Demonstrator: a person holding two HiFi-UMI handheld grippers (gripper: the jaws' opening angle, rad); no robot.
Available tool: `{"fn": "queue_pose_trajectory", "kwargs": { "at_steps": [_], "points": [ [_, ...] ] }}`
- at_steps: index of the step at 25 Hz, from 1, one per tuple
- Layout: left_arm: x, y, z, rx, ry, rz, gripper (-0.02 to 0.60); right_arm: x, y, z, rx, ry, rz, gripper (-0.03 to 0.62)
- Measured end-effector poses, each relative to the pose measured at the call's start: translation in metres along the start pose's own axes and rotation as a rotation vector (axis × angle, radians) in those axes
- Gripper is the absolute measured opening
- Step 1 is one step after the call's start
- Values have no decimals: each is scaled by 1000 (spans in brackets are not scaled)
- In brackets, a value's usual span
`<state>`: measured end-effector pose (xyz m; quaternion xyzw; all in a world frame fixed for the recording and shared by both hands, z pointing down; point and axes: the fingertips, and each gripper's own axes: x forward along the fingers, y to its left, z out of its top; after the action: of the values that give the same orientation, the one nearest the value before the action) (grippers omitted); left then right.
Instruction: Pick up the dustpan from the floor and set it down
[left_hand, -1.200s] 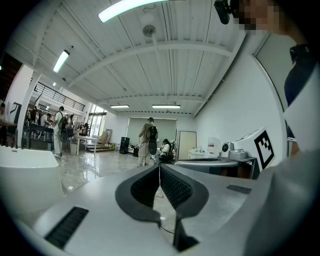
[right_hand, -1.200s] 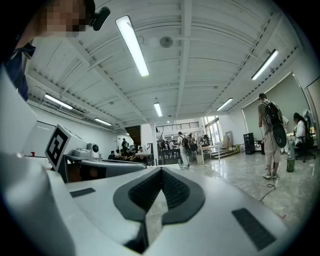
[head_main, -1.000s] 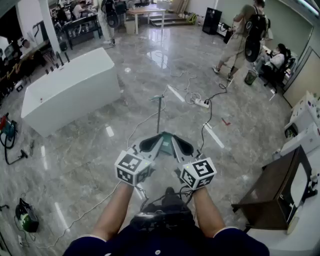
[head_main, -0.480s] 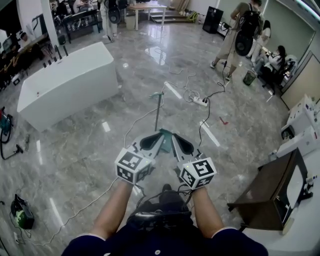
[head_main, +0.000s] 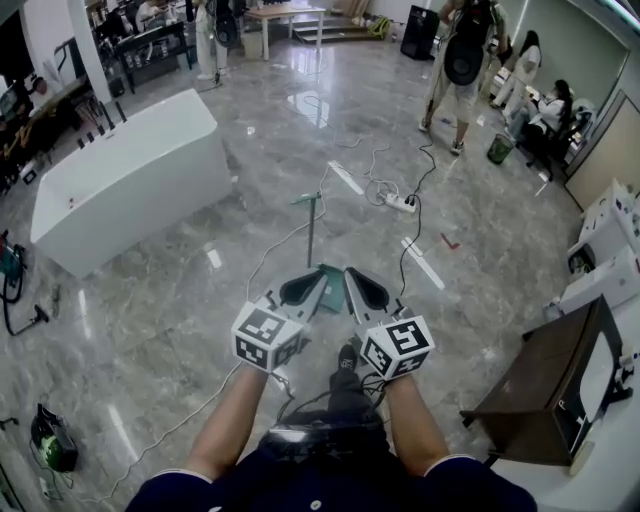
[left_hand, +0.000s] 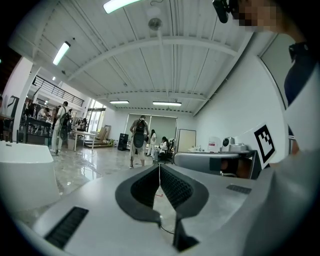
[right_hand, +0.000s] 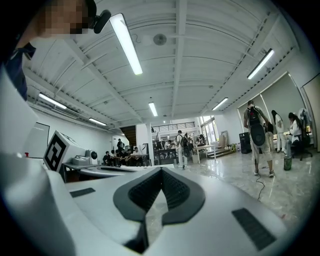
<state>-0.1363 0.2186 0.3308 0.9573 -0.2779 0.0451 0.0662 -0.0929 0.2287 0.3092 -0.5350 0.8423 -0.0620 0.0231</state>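
Both sets of jaws are pressed together with nothing in them. On the left gripper (left_hand: 160, 169) the ribbed black pads (left_hand: 175, 187) meet at the tips, with only bare floor showing behind them. It's the same on the right gripper (right_hand: 161, 171), pads (right_hand: 176, 189) touching, empty. Seen from above, the two grippers sit side by side, left gripper (head_main: 318, 278) and right gripper (head_main: 350, 276), noses angled towards each other, each with its marker cube (head_main: 266, 337) near the person's wrist.

The dustpan (head_main: 330, 277) is right there on the grey marble floor (head_main: 180, 290), its green pan peeking out between the two noses. Its thin handle stands upright and ends in a green grip. Neither gripper has it, and whether either nose touches it I can't tell from here.

Further out, a white power strip (head_main: 402, 205) lies on the floor beyond the dustpan, its cable (head_main: 411, 245) snaking back. A long white bathtub (head_main: 130, 175) stands off to the left, a dark brown table (head_main: 545, 385) to the right. At the far end a person with a backpack (head_main: 462, 60) stands on the floor.
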Motion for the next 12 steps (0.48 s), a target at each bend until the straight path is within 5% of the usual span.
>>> {"fn": "queue_pose_trajectory", "kwargs": {
  "at_steps": [12],
  "points": [
    [149, 58, 2, 27, 27, 86, 15, 76, -150, 6, 39, -4, 62, 6]
  ]
}}
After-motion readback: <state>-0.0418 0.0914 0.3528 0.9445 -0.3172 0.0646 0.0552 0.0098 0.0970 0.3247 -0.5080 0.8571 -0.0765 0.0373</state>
